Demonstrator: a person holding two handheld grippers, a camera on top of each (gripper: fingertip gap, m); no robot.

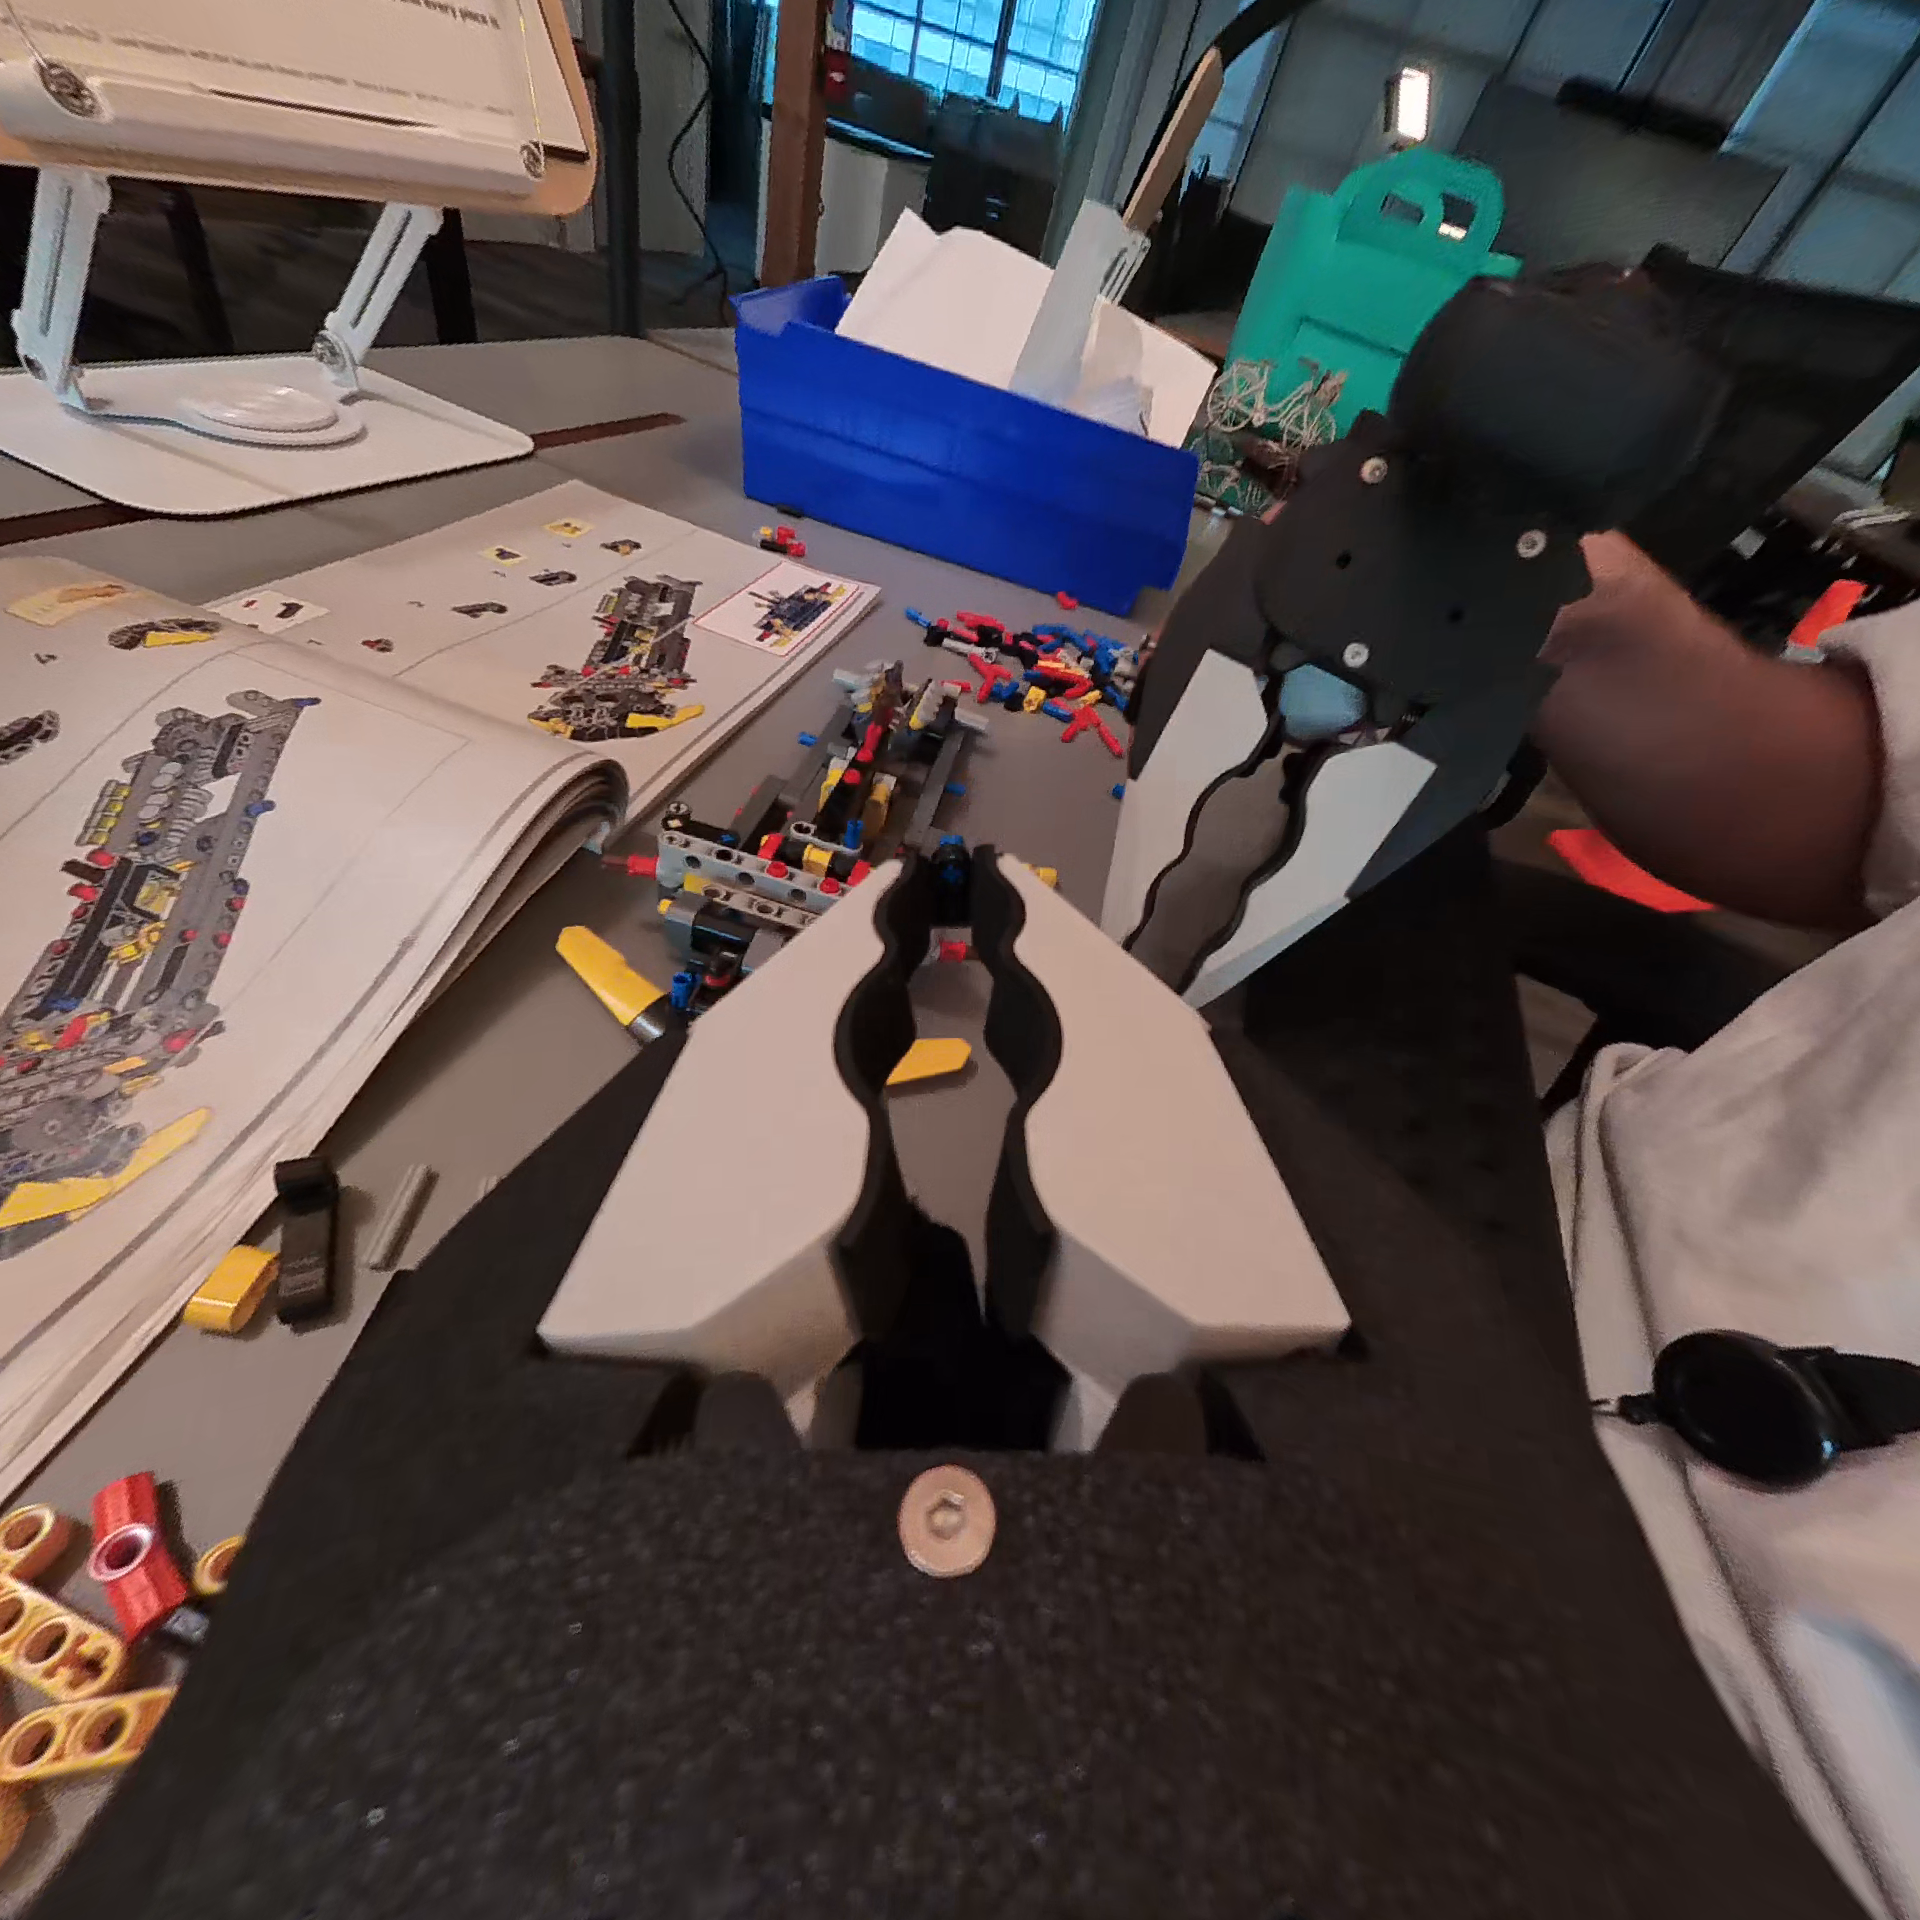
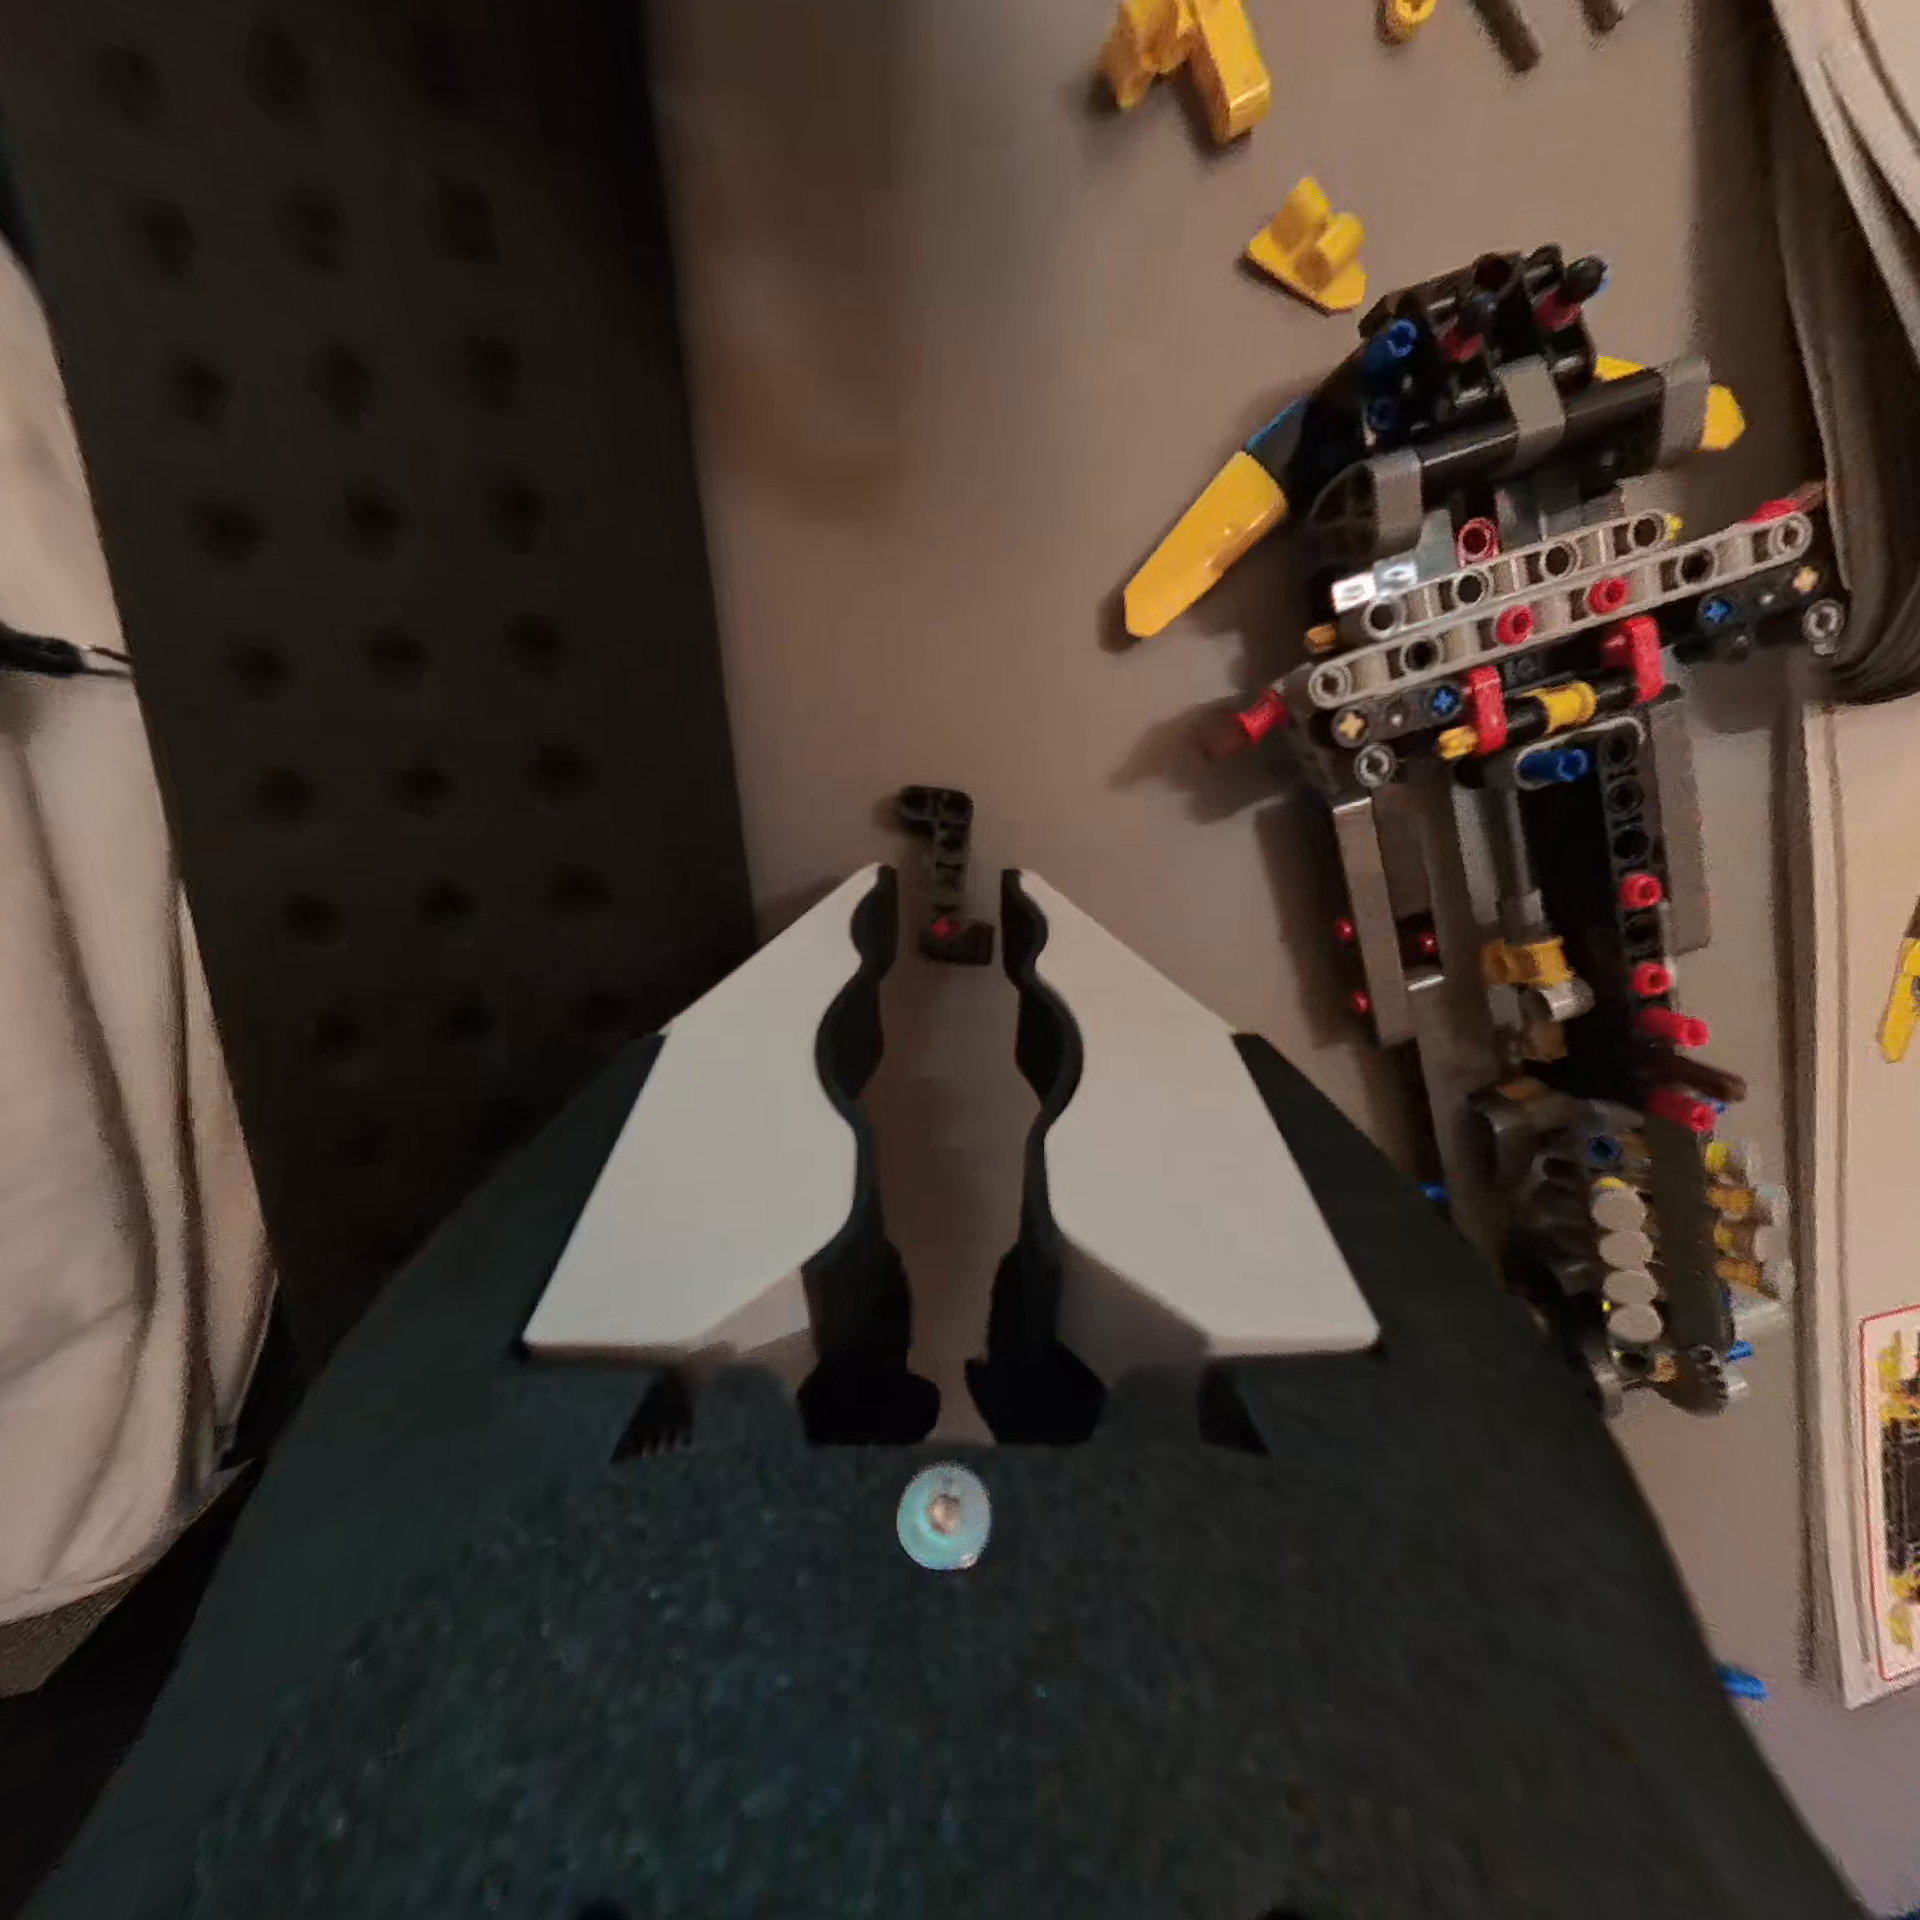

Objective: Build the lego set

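Left gripper [image 1: 948, 883] pinches a small black-and-blue piece [image 1: 948, 871], right gripper [image 2: 943, 894] hangs fingers apart around a black beam [image 2: 945, 878], instruction booklet [image 1: 312, 790] print blurred

1. The left gripper [image 1: 951, 868] points forward and down; its white fingers [image 1: 758, 1122] converge to a narrow gap at the tips, which pinch a small black piece [image 1: 950, 873].
2. The right gripper [image 2: 945, 883] hangs tilted downward, up and to the right of the left claw; its fingertips stand apart, a black angled piece [image 2: 943, 883] between them.
3. A hand [image 1: 1704, 727] grips the right claw's black body from behind.
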